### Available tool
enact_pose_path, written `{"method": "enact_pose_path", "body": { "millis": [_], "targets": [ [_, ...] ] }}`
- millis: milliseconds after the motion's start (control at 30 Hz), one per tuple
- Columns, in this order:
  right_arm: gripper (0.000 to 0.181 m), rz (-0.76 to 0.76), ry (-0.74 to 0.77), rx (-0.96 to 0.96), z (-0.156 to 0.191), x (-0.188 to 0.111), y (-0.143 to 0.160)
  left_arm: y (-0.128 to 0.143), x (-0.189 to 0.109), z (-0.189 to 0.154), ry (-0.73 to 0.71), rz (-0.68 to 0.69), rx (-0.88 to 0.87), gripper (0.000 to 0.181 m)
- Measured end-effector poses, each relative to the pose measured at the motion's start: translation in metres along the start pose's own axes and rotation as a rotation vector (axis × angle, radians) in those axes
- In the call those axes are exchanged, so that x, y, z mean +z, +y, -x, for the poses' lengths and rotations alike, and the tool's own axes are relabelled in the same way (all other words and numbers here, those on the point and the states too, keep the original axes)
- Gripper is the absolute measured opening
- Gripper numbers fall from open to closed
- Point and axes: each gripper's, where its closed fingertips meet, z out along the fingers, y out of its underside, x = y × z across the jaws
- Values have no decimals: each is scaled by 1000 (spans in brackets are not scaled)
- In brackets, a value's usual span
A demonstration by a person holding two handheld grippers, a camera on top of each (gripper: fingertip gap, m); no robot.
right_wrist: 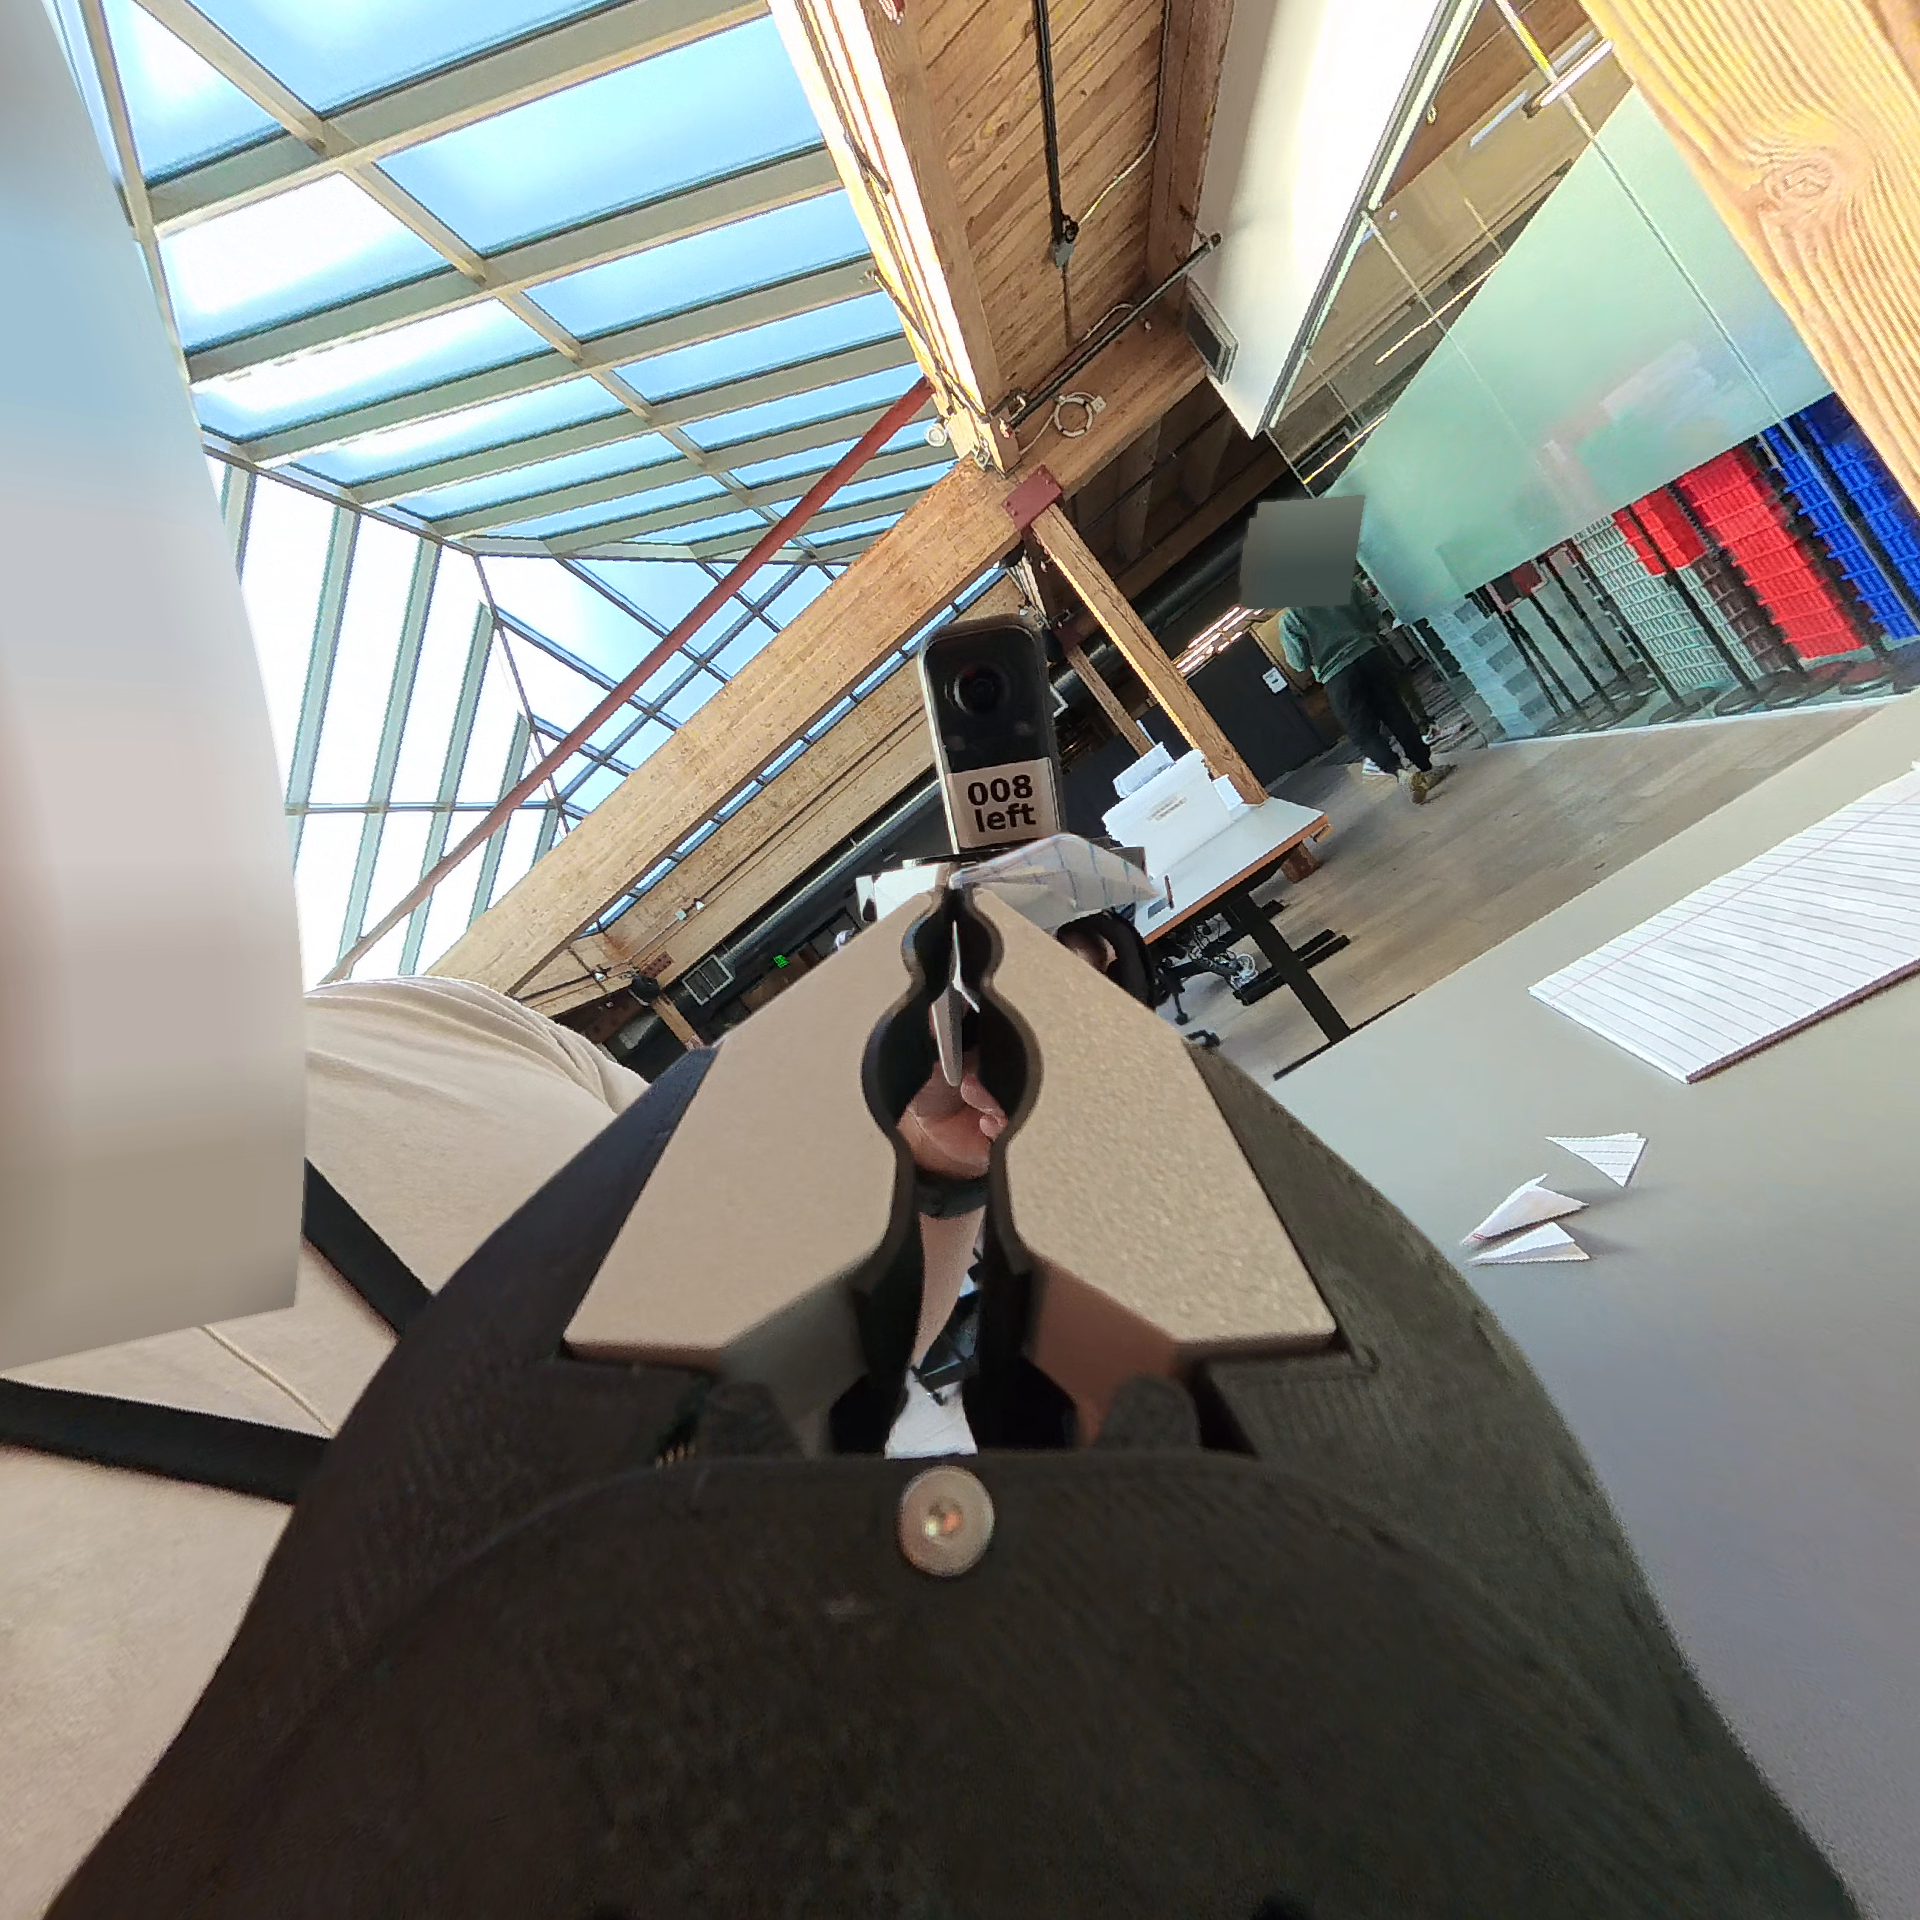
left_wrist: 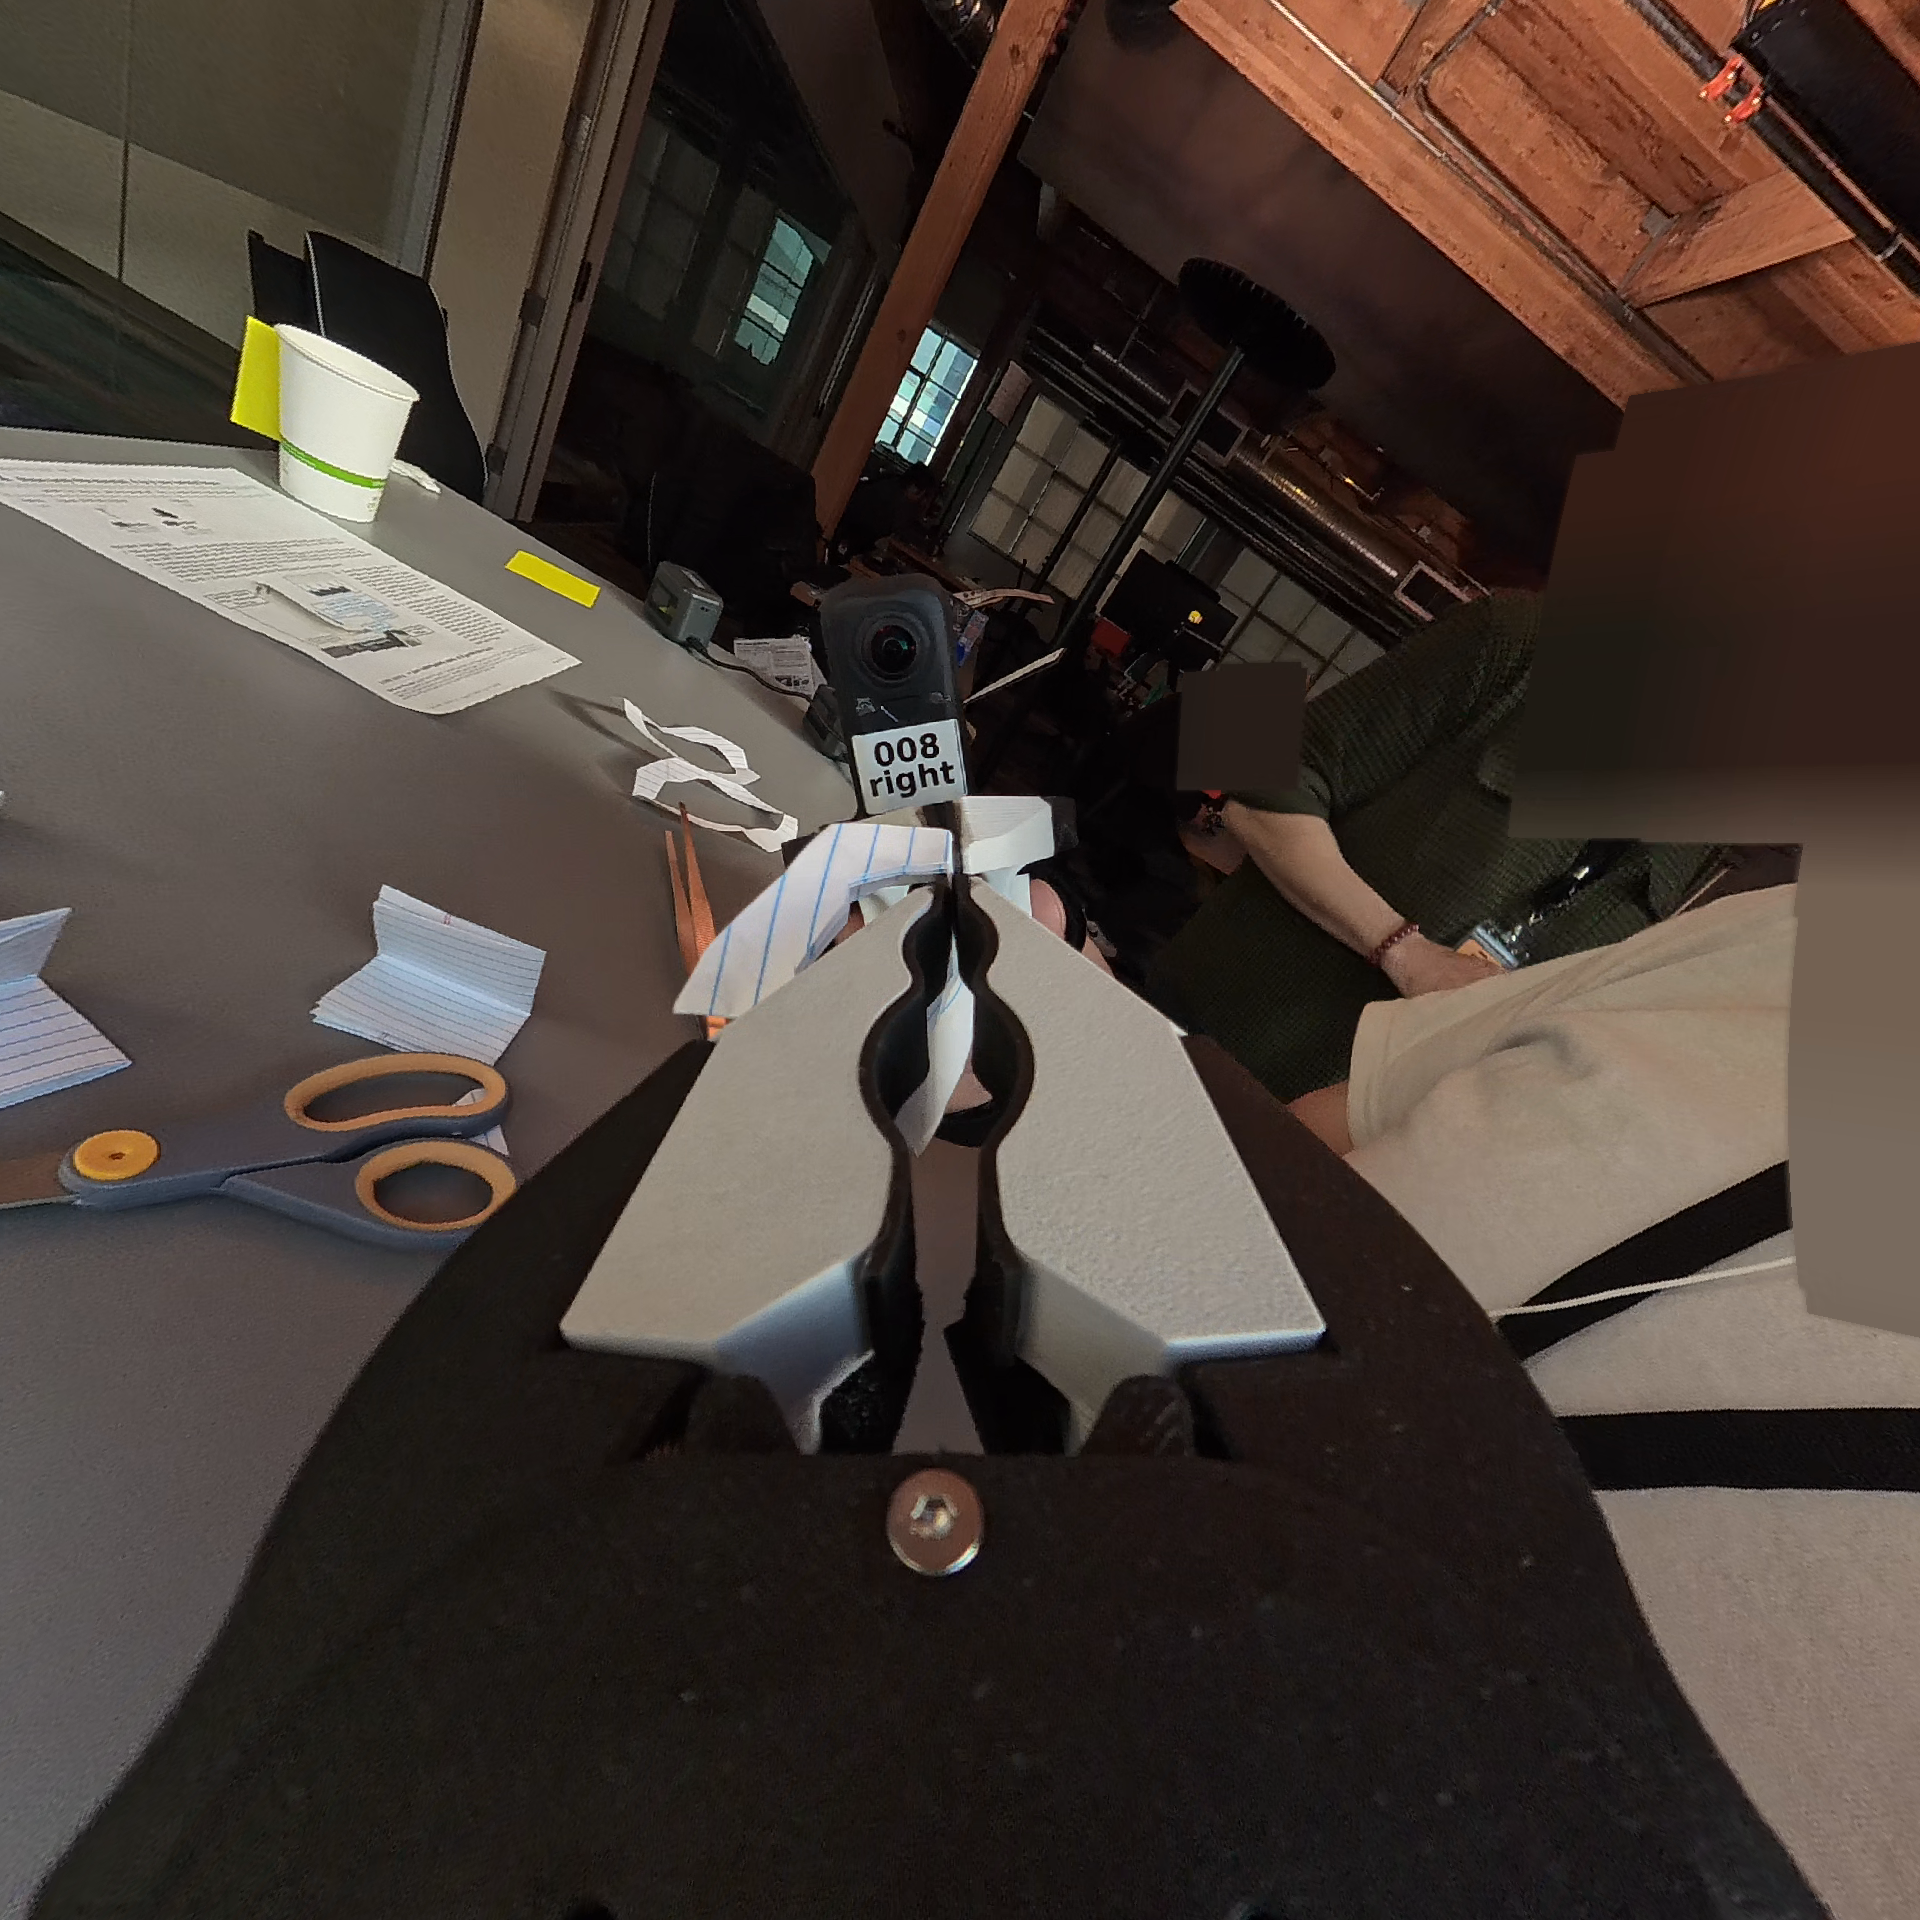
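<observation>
My left gripper (left_wrist: 954, 883) is shut on a folded piece of lined white paper (left_wrist: 800, 914), held in the air above the grey table (left_wrist: 208, 779). My right gripper (right_wrist: 951, 888) faces it tip to tip and is shut on the same folded paper (right_wrist: 1049, 868). The paper fans out to the left of my left gripper's tips, and a strip of it runs down between the jaws. Each view shows the other gripper's camera just beyond the paper. A hand shows through the gap of the right gripper's jaws.
Orange-handled scissors (left_wrist: 312, 1153), folded lined sheets (left_wrist: 436, 977), paper cut-outs (left_wrist: 707, 779), a printed sheet (left_wrist: 281, 571) and a white paper cup (left_wrist: 338, 421) lie on the table. A lined pad (right_wrist: 1756, 914) and small paper planes (right_wrist: 1538, 1216) show in the right wrist view. A seated person (left_wrist: 1382, 810) is beyond. Less than 4 cm separates the two grippers' tips.
</observation>
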Motion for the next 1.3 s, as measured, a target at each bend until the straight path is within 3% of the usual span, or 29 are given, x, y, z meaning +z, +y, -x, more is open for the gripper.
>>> {"method": "enact_pose_path", "body": {
  "millis": [433,633,1000,1033,1100,1167,1300],
  "targets": [
    [0,-27,-48,46,4,-3,-1,-8,-4,-2,61,-72,-87,0],
    [0,-53,-128,86,13,-1,-4,-14,-4,-10,204,-140,-258,0],
    [0,-88,-87,95,3,-11,-8,-27,-24,-1,253,-260,-341,0],
    [0,-89,-91,98,3,-11,-8,-27,-25,0,254,-260,-353,6],
    [0,-90,-90,97,4,-11,-9,-24,-24,0,268,-232,-389,42],
    [0,-80,-54,81,0,-11,-9,-19,-24,-1,266,-209,-372,50],
    [0,-58,49,-5,-4,-13,-9,5,-18,19,-87,-74,-39,60]
  ]
}}
